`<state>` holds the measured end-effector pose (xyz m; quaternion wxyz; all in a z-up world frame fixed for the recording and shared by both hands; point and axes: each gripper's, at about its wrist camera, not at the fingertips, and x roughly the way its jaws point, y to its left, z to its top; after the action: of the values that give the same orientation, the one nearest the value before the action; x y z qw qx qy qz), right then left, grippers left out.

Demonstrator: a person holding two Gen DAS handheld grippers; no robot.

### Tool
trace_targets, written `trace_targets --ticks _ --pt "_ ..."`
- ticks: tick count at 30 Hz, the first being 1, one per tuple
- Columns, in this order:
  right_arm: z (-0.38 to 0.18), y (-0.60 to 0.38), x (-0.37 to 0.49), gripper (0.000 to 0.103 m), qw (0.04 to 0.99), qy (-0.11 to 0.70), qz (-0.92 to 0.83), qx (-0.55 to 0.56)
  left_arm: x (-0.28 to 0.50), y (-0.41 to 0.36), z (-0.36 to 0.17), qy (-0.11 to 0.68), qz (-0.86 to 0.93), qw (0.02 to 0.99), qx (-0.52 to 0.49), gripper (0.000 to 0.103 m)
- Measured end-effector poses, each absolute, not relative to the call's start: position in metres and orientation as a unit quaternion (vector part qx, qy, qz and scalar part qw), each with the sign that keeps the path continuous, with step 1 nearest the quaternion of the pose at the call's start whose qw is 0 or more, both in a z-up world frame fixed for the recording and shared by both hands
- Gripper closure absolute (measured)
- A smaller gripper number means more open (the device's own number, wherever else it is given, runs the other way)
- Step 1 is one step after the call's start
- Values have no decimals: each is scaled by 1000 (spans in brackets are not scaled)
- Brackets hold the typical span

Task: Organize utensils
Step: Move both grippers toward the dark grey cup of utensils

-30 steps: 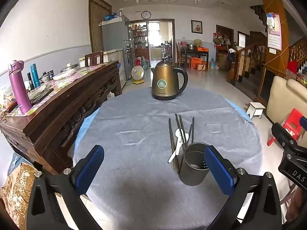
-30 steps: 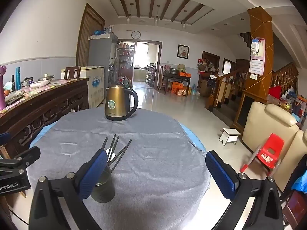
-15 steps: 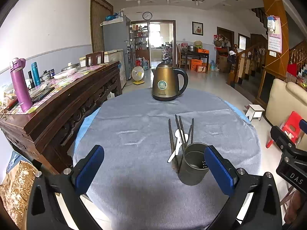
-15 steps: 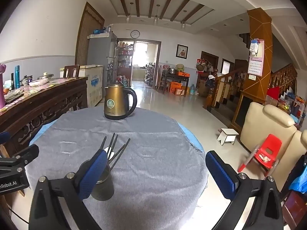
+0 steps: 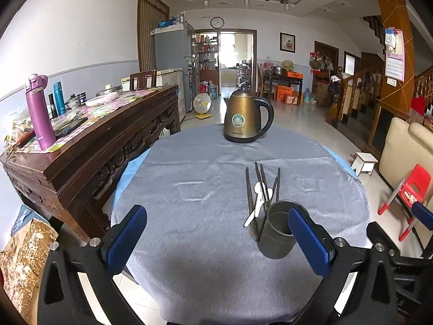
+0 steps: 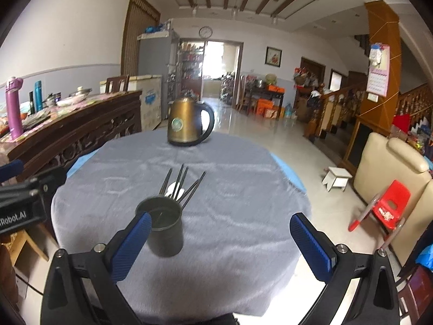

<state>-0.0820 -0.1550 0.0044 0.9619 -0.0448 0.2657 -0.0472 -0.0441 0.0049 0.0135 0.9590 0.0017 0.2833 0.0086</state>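
A dark metal cup [image 5: 277, 230] stands upright on the grey cloth of the round table [image 5: 189, 189]. Several dark chopsticks [image 5: 259, 187] and white spoons [image 5: 257, 200] lie flat on the cloth just behind it. In the right wrist view the cup [image 6: 163, 227] sits by my left fingertip, with the chopsticks [image 6: 186, 184] beyond. My left gripper [image 5: 216, 233] is open and empty, low over the near table edge, the cup just inside its right finger. My right gripper [image 6: 216, 241] is open and empty above the near edge.
A gold kettle [image 5: 245, 120] stands at the table's far side. A dark wooden sideboard [image 5: 89, 140] with a purple bottle [image 5: 40, 113] runs along the left. A cream sofa [image 6: 392, 170], red child's chair [image 6: 389, 208] and white stool [image 6: 337, 178] stand on the floor at right.
My right gripper has swung left and tipped downward, so the cup now sits nearer the view's middle. My left gripper has barely moved. Both stay open.
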Motion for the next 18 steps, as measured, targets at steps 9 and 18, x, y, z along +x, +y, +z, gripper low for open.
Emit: trace_targets --ticks 9,18 --pt "-3 -150 -81 0 959 279 -39 -39 -46 8 9 288 14 958 5 0" --pt "-4 -150 -80 0 958 280 -39 -40 -44 12 7 291 16 957 2 0"
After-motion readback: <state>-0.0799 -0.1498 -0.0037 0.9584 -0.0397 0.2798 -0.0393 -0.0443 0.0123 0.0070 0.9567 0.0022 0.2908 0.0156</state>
